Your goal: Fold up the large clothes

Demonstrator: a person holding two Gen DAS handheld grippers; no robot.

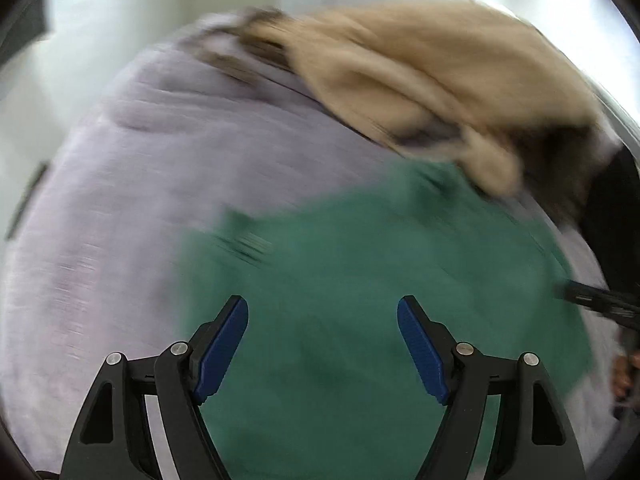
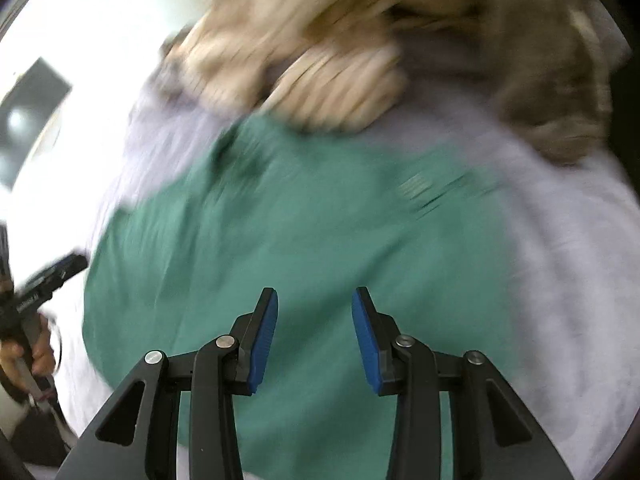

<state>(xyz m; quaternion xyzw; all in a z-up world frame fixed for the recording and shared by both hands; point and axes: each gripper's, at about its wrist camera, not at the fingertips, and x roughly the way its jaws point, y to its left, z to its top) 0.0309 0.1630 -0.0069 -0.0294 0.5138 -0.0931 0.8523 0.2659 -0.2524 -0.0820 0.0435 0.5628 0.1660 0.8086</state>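
Observation:
A green garment (image 1: pixel 360 280) lies spread on a pale lilac sheet (image 1: pixel 140 200). It also shows in the right wrist view (image 2: pixel 300 240) on the same sheet (image 2: pixel 560 260). My left gripper (image 1: pixel 322 308) is open and empty, hovering over the green cloth. My right gripper (image 2: pixel 314 300) is open and empty above the green cloth too. The right gripper shows at the right edge of the left wrist view (image 1: pixel 600 300). The left gripper shows at the left edge of the right wrist view (image 2: pixel 48 280). Both views are blurred.
A beige knitted garment (image 1: pixel 420 76) is heaped at the far side of the sheet; it shows in the right wrist view (image 2: pixel 312 48) beside a brown-grey garment (image 2: pixel 552 80). White walls (image 1: pixel 120 20) lie beyond.

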